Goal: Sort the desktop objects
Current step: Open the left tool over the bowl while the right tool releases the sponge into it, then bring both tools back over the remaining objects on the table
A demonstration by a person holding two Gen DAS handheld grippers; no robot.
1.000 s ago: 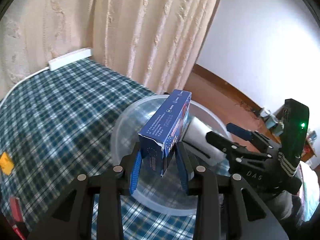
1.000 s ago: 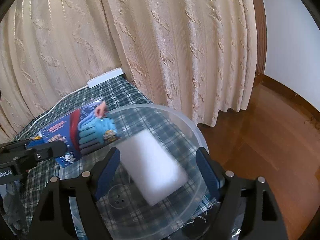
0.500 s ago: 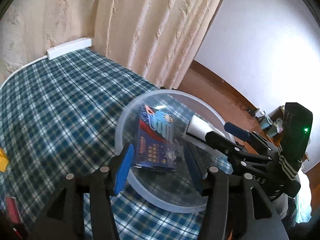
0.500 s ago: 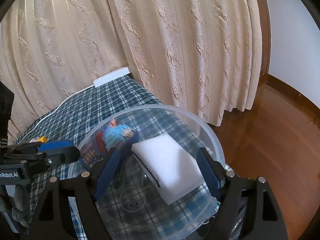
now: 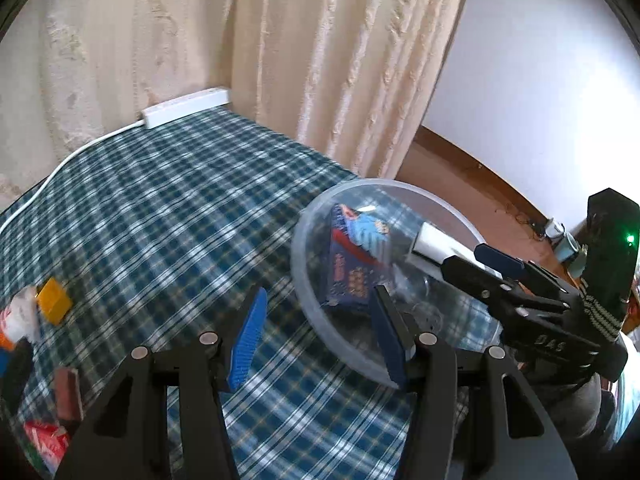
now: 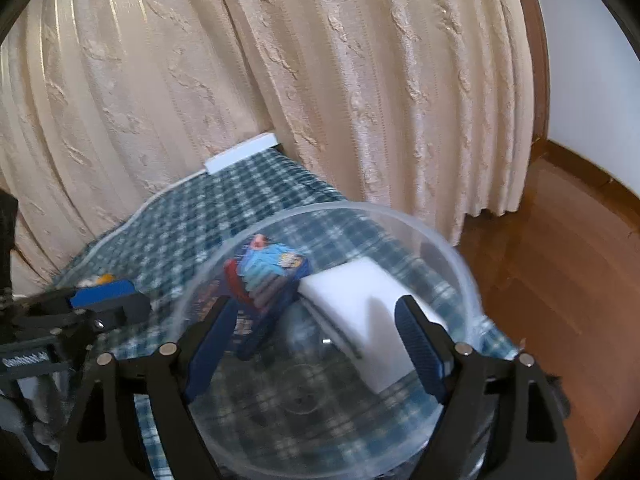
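Nearest the left wrist camera, the left gripper point(image 5: 316, 336) has its jaws released with nothing between them, over the checked cloth point(image 5: 168, 216) of the bench at the near rim of the clear plastic bowl point(image 5: 316, 312). In the right wrist view the right gripper point(image 6: 316, 344) reaches into that bowl, its jaws opening wide around the near end of the white sponge block point(image 6: 360, 292), the pads not pressing it. The blue box point(image 6: 264, 276) lies tilted inside the bowl, leaning against the sponge block's left side. To the left on the cloth sit a yellow block point(image 5: 54, 306) and, at the picture's edge, a few red and white items too blurred to name. Farther back a white power strip point(image 5: 186, 106) lies at the bench's far edge, its cord trailing left, before cream curtains point(image 6: 320, 80). A wooden floor point(image 6: 560, 280) shows to the right.
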